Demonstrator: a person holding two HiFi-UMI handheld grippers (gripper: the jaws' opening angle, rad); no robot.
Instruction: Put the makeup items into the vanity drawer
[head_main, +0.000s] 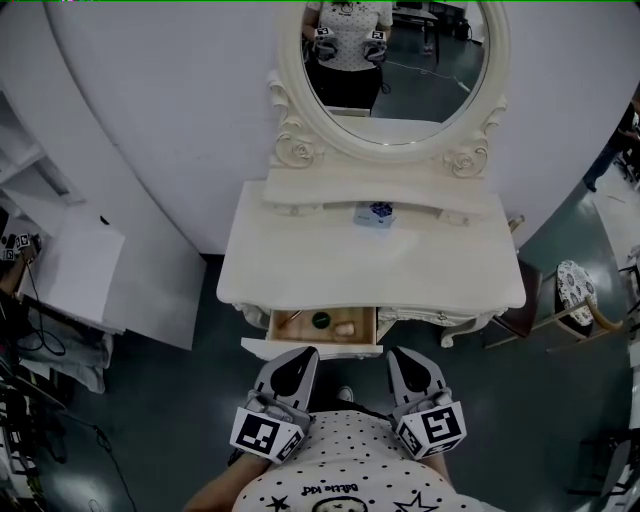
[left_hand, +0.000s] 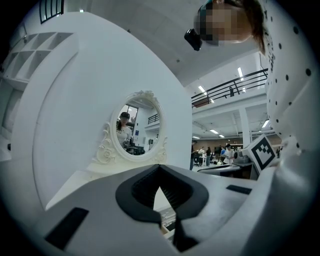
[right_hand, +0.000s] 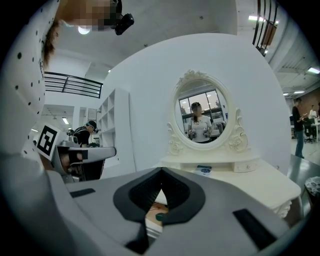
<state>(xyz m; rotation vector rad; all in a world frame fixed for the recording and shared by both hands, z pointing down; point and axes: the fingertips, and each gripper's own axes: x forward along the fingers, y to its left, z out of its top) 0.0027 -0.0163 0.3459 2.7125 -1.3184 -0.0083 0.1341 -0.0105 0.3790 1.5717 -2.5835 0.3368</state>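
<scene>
The white vanity (head_main: 300, 265) has its small front drawer (head_main: 280, 347) pulled open. Inside lie a dark green round item (head_main: 321, 320), a pale beige item (head_main: 344, 327) and a thin brownish stick (head_main: 290, 318). A blue-and-white box (head_main: 376, 214) rests on the vanity's back shelf. My left gripper (head_main: 306, 354) and right gripper (head_main: 396, 354) hover side by side just in front of the drawer, both shut and empty. In the right gripper view the green item (right_hand: 159, 217) shows through the gap below the shut gripper (right_hand: 161, 173). The left gripper (left_hand: 160, 168) points at the vanity too.
An oval mirror (head_main: 395, 60) stands on the vanity against a curved white wall. A white shelf unit (head_main: 70, 265) is at the left with cables on the floor. A wooden chair with a round cushion (head_main: 575, 292) stands at the right.
</scene>
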